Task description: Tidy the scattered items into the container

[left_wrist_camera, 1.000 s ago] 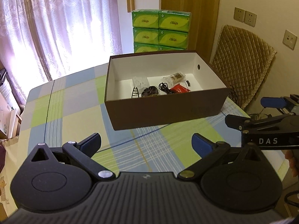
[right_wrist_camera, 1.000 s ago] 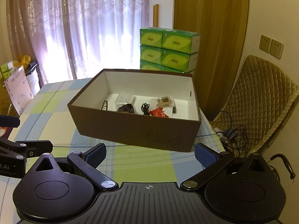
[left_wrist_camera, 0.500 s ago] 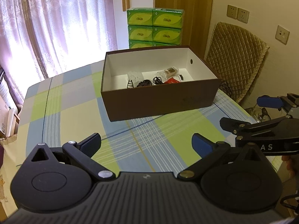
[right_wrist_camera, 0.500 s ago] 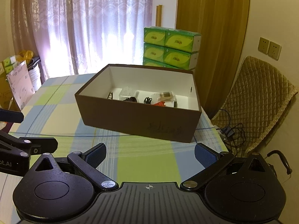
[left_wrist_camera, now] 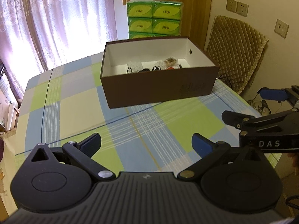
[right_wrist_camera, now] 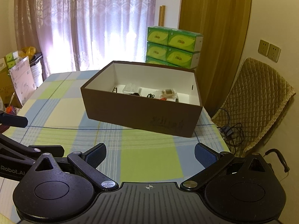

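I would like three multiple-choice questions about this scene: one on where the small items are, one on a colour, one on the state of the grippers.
1. Where do the small items lie?
A. on the tablecloth
B. inside the brown box
C. on the chair

2. What colour are the stacked tissue packs?
A. green
B. red
C. white

3. How do the left gripper and the right gripper stand?
A. both shut on items
B. one open, one shut
C. both open and empty

Answers:
1 B, the items show only within the brown box, and the tablecloth around it is bare.
2 A, each pack has a green wrapper.
3 C, each pair of fingers is spread with nothing between.
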Tool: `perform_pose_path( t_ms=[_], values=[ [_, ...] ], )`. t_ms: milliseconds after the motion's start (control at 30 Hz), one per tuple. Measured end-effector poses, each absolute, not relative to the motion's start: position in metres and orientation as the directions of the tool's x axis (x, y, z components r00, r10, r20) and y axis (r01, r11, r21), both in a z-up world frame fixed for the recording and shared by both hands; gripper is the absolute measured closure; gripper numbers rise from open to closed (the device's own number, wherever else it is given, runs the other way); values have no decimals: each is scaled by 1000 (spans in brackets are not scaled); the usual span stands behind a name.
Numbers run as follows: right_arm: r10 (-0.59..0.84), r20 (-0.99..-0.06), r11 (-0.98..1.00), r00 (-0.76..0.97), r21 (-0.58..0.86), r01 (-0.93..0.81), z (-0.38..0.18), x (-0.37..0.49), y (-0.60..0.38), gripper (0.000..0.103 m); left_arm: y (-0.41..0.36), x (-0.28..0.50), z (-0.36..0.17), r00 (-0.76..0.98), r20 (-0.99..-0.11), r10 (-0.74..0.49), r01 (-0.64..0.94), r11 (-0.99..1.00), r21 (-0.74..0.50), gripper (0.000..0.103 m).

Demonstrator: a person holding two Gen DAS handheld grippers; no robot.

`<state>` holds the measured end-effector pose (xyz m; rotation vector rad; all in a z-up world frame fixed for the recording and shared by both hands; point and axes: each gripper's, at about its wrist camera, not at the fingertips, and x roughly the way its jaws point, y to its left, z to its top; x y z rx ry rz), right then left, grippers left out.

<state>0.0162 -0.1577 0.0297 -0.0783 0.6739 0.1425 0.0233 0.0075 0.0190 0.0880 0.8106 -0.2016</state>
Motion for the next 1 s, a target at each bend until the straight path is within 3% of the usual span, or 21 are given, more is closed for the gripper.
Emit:
perform_pose_path(
  t_ms=[1000],
  values=[
    [96,-627,989,773,-31,-148,25,32,-164,0,3,43,20,701,-704,-112,172,985,14,1]
  ],
)
